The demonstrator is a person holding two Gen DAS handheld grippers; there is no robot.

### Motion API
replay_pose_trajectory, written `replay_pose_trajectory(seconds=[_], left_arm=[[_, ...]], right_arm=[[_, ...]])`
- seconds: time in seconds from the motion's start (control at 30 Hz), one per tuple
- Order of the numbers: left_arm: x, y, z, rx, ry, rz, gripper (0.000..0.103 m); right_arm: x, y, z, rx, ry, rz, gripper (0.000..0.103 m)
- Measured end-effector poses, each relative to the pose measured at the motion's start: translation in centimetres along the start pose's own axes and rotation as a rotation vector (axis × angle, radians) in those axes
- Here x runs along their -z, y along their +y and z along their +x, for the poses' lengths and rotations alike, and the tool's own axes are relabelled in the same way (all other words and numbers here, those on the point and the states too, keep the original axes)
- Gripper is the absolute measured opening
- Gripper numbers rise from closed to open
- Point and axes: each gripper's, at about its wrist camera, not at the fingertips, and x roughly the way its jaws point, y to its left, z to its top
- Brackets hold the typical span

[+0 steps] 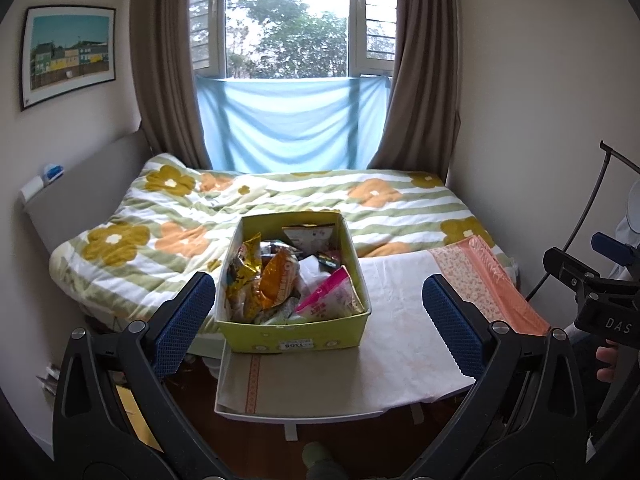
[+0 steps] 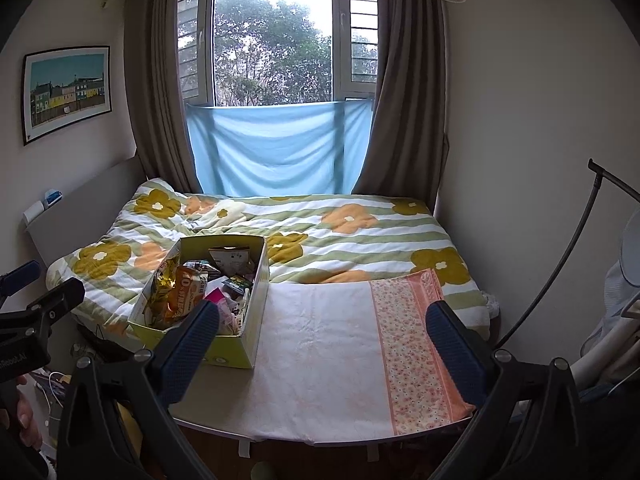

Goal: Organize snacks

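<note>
Yellow-green snack box (image 1: pixel 294 308), heaped with crinkled packets, on a cloth-covered surface (image 1: pixel 404 344).
Left gripper (image 1: pixel 320 316) and right gripper (image 2: pixel 322 344) jaws spread wide, empty; floral bed (image 2: pixel 360 232) at twelve o'clock.

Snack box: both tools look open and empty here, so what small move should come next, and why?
Probably ease the left tool forward and down toward the orange packet atop the snack box. It faces the box directly, while the right tool faces bare cloth.
</note>
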Motion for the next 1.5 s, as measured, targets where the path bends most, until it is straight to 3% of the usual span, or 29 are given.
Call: replay_pose_trajectory(seconds=[1.5], left_arm=[[0.3, 0.35, -0.02, -0.006, 0.01, -0.016, 0.103]], right_arm=[[-0.03, -0.24, 0.06, 0.005, 0.008, 0.006, 0.103]])
